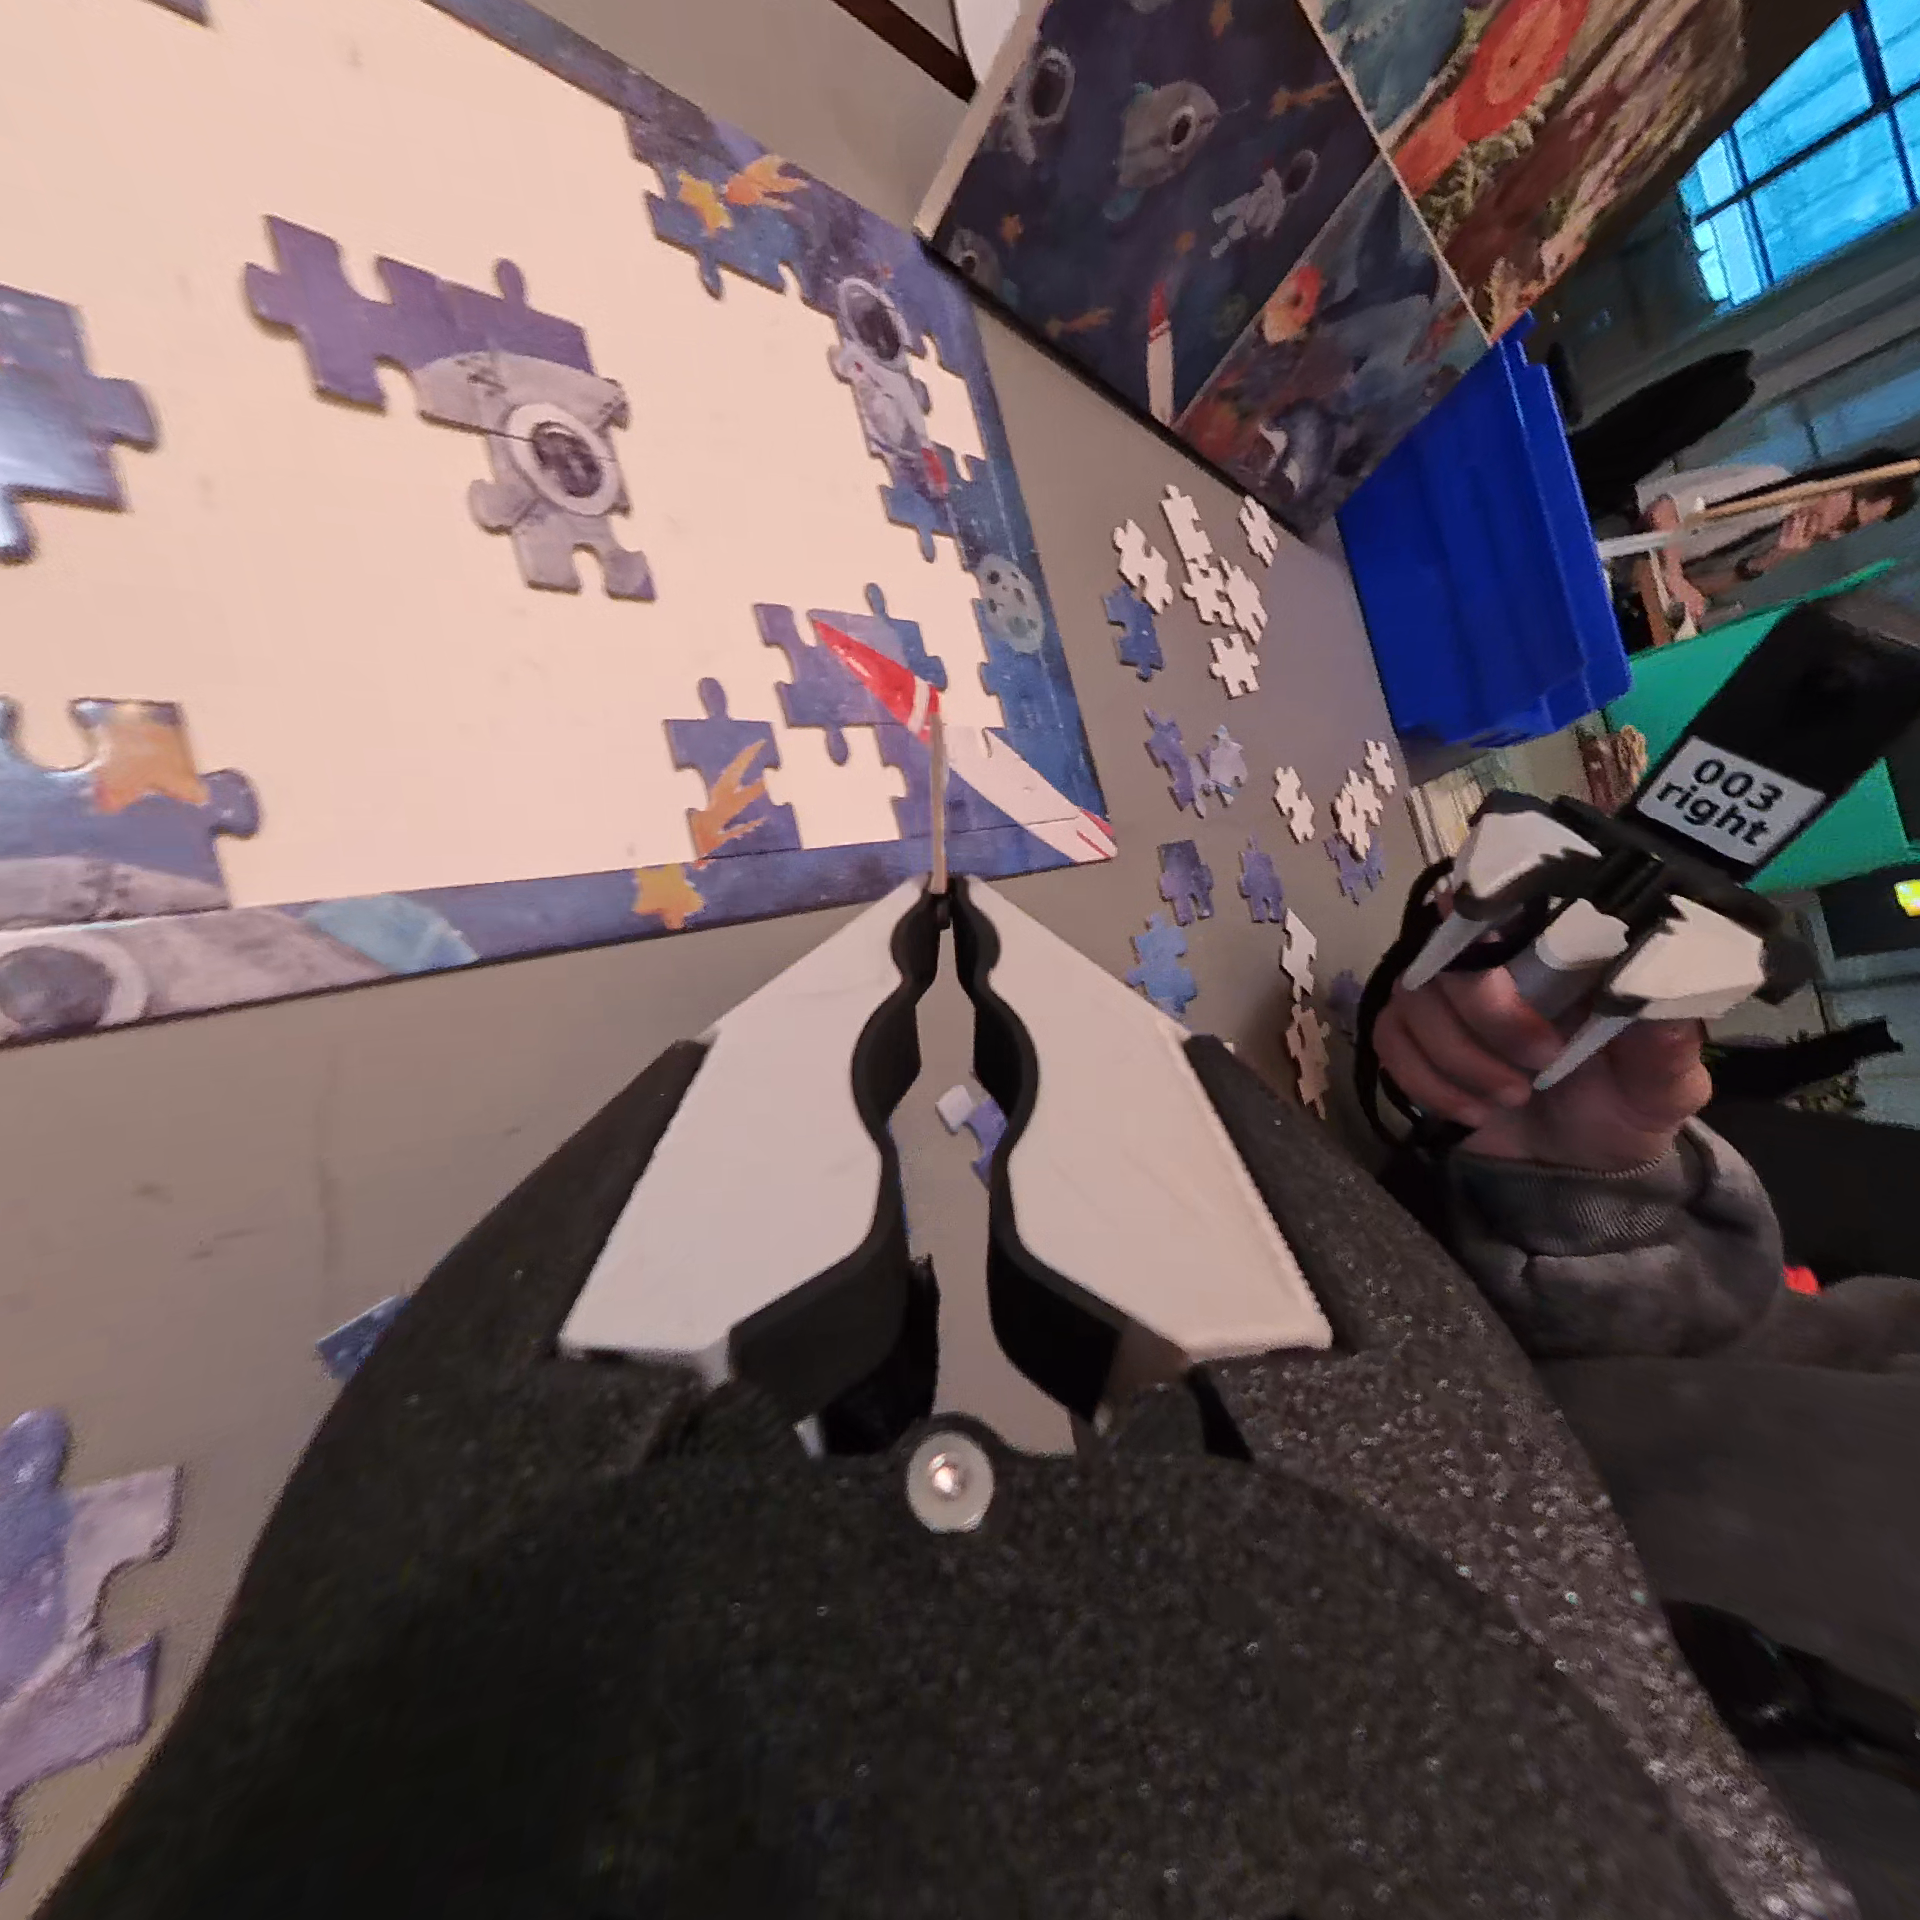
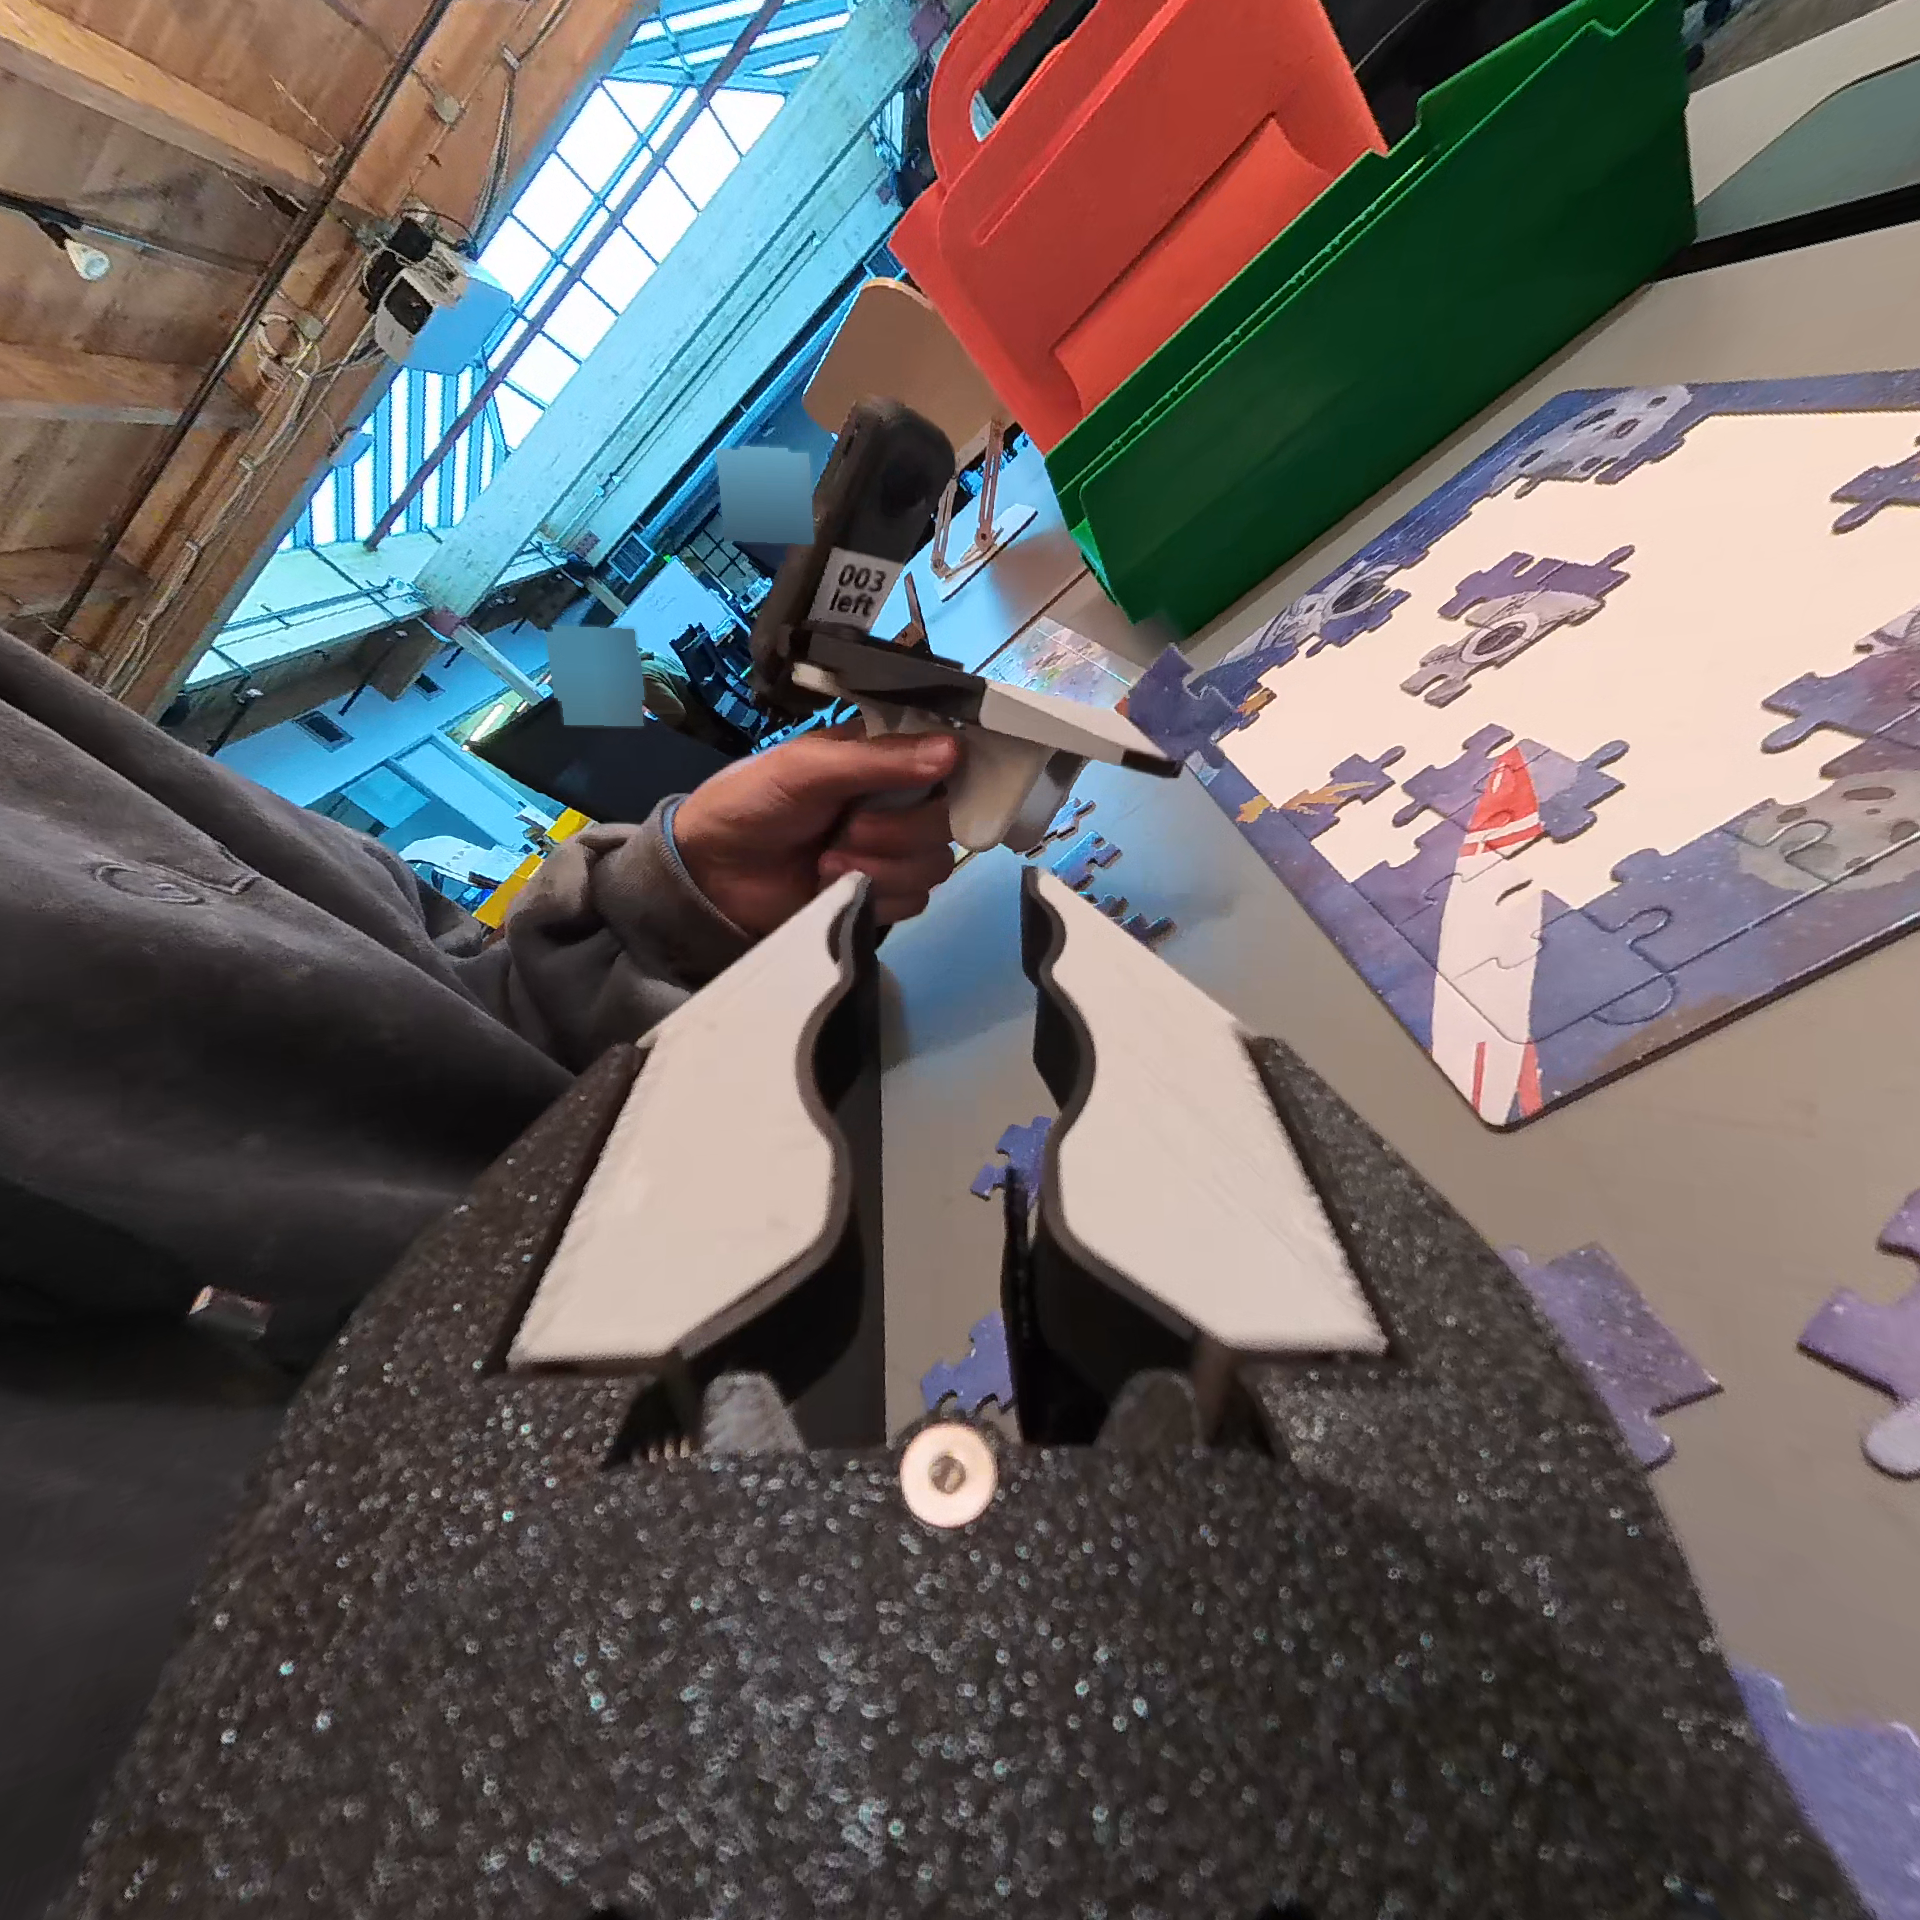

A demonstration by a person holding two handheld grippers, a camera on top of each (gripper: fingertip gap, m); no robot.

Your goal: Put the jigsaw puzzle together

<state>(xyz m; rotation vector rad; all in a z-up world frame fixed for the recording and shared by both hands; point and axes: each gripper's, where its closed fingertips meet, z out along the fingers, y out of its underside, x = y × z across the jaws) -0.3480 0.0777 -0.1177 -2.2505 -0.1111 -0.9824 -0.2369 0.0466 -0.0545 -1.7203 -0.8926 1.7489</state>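
The left gripper (image 1: 940,904) has its jaws pinched together on a puzzle piece (image 1: 939,800) held edge-on; the right gripper (image 2: 945,894) is parted wide and holds nothing. The puzzle board (image 1: 436,644) fills the left wrist view from 9 to 12 o'clock, its border mostly built and the middle largely bare. Loose pieces (image 1: 1205,592) lie on the grey table (image 1: 364,1122) at 2 o'clock. To place the held piece well, I would tip it flat, match its print near the rocket (image 1: 883,675), then press gently.
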